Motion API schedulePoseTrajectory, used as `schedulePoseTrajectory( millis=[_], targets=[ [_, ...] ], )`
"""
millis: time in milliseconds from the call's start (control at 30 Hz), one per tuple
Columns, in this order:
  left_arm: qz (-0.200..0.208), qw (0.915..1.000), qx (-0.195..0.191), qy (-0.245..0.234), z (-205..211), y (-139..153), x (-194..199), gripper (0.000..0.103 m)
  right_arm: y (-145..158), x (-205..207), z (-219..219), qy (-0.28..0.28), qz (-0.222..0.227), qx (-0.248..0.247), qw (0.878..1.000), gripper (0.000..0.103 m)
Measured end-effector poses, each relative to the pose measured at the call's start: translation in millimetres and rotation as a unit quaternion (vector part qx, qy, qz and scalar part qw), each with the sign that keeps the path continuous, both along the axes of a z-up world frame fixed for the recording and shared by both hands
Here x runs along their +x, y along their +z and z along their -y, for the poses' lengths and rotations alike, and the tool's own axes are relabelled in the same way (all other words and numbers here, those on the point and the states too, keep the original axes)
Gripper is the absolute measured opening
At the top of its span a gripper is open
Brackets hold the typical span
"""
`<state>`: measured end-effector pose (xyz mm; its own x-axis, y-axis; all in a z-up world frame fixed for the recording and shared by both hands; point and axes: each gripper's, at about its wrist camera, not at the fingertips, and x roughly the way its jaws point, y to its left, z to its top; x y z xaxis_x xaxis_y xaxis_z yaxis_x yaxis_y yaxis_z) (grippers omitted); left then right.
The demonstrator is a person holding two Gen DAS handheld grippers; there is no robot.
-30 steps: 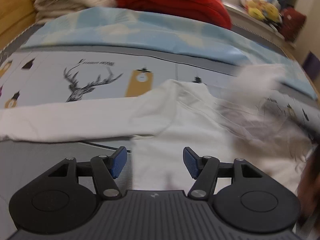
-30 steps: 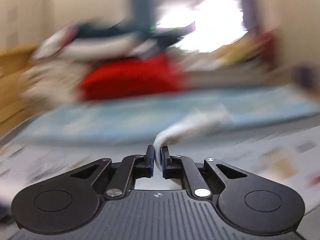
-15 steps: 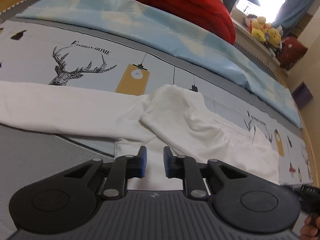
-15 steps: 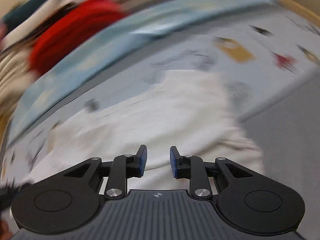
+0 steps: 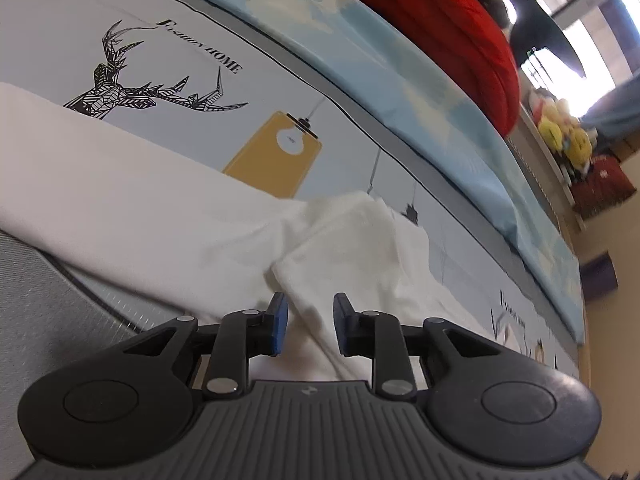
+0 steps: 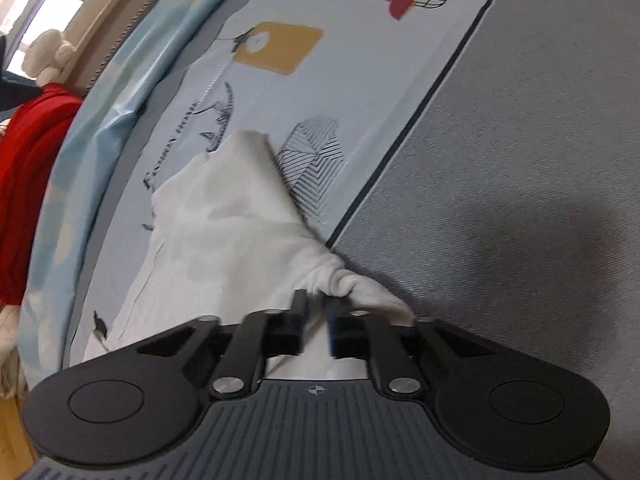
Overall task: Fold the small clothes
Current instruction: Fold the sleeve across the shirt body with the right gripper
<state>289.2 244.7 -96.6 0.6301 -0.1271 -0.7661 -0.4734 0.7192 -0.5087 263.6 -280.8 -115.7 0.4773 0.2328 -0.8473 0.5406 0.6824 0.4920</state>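
The left claw (image 5: pixel 307 322) points down at the bed, its blue-padded jaws parted and opening; a folded ridge of the white garment (image 5: pixel 168 216) runs up between them, and the pads do not press on it. The right claw (image 6: pixel 317 330) has its jaws drawn in to a narrow gap over the garment's (image 6: pixel 236 224) near corner, where the cloth is bunched into a tight twist just beyond the right finger. The fingers are blurred, so it seems clenched on that white cloth rather than merely resting over it.

The garment is soft, matte, lightly creased knit or cotton. In the left view it spreads in a long band to the left, with a doubled-over flap just beyond the claw; in the right view it rises from the claw to a pointed far end.

It lies on a printed bedsheet (image 5: pixel 280 92), pale grey-blue with a geometric black stag, a mustard tag bearing a light bulb, a red hanging lamp and the words "FASHION HOME". A plain grey woven panel (image 6: pixel 520 160) borders the print on the near side. Farther off lie a light blue quilt (image 5: pixel 400 68) with cloud shapes and a folded red blanket (image 5: pixel 452 28). Yellow plush toys (image 5: pixel 560 136) sit at the far right.
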Motion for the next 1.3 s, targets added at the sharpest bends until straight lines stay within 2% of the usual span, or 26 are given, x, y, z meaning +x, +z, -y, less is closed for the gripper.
schedulePoseTrajectory(
  millis=[167, 200, 267, 333, 433, 500, 567, 600, 633, 667, 700, 767, 867, 900, 967, 1033, 1067, 1133, 1200, 1300],
  targets=[
    [-0.016, 0.9998, -0.006, 0.013, 1.7, -18.7, 16.1, 0.029, -2.6, 5.6, 2.0, -0.011, -0.022, 0.005, 1.0, 0.005],
    [-0.017, 0.9998, -0.001, 0.012, 3.3, -21.6, 19.0, 0.025, -3.2, 8.5, 0.7, -0.01, -0.024, 0.003, 1.0, 0.005],
    [-0.017, 0.9994, 0.028, 0.015, 6.8, -18.5, 20.7, 0.005, -2.3, 9.4, -2.5, -0.004, -0.027, -0.007, 1.0, 0.006],
    [0.005, 0.998, 0.062, 0.009, 13.2, 2.7, 16.2, 0.005, -3.2, 13.5, -4.2, -0.003, -0.03, -0.01, 1.0, 0.006],
    [0.047, 0.9944, 0.092, 0.022, 19.4, 50.5, -3.9, 0.004, 0.2, 13.3, -6.0, -0.006, -0.032, -0.012, 0.999, 0.006],
    [0.047, 0.9916, 0.116, 0.033, 20.7, 64.8, -17.4, 0.005, 7.9, 10.5, -9.3, -0.003, -0.025, -0.012, 1.0, 0.006],
    [0.002, 0.9942, 0.101, 0.037, 13.2, 50.9, -17.8, 0.008, 11.2, 7.8, -14.9, 0.013, -0.03, -0.014, 0.999, 0.006],
    [-0.034, 0.9962, 0.073, 0.033, 6.0, 35.5, -14.2, 0.008, 9.1, 6.7, -16.7, 0.018, -0.046, -0.024, 0.998, 0.005],
    [-0.071, 0.9949, 0.058, 0.042, -0.8, 23.8, -13.1, 0.008, 4.1, 4.8, -16.4, 0.018, -0.062, -0.031, 0.997, 0.005],
    [-0.088, 0.9924, 0.066, 0.057, -4.0, 22.4, -15.3, 0.009, -0.2, 2.7, -14.8, 0.016, -0.073, -0.033, 0.997, 0.004],
    [-0.087, 0.9901, 0.088, 0.066, -3.3, 27.7, -17.7, 0.009, -0.1, 1.1, -13.6, 0.013, -0.074, -0.033, 0.997, 0.003],
    [-0.052, 0.9902, 0.117, 0.054, 3.4, 46.4, -19.0, 0.01, 13.5, -1.5, -16.5, 0.013, -0.068, -0.057, 0.996, 0.005],
    [-0.007, 0.9941, 0.107, 0.017, 13.7, 55.5, -16.1, 0.016, 39.8, -9.0, -26.0, 0.02, -0.022, -0.092, 0.995, 0.006],
    [-0.009, 0.9956, 0.094, 0.004, 15.0, 49.3, -15.0, 0.016, 45.7, -10.3, -29.3, 0.025, -0.002, -0.093, 0.995, 0.006],
    [-0.041, 0.9971, 0.063, -0.007, 13.8, 28.4, -9.5, 0.016, 50.2, -7.5, -36.3, 0.043, 0.036, -0.087, 0.995, 0.006],
    [-0.109, 0.9931, 0.04, -0.018, 11.5, -3.0, -5.5, 0.014, 40.5, 3.3, -40.1, 0.064, 0.032, -0.09, 0.993, 0.006],
    [-0.111, 0.9931, 0.033, -0.015, 10.3, -9.0, -10.5, 0.011, 29.3, 8.0, -38.4, 0.068, 0.011, -0.092, 0.993, 0.007],
    [-0.102, 0.9944, 0.025, -0.015, 6.6, -3.4, -12.9, 0.013, 5.9, 13.2, -31.9, 0.051, -0.047, -0.092, 0.993, 0.003],
    [-0.081, 0.9959, 0.032, -0.021, 4.7, 9.2, -13.8, 0.021, 7.9, 13.5, -31.2, 0.039, -0.048, -0.085, 0.994, 0.005],
    [-0.07, 0.9965, 0.042, -0.02, -3.0, 19.0, -15.9, 0.023, 31.9, 19.9, -56.4, 0.094, -0.006, -0.147, 0.985, 0.007]
  ],
)
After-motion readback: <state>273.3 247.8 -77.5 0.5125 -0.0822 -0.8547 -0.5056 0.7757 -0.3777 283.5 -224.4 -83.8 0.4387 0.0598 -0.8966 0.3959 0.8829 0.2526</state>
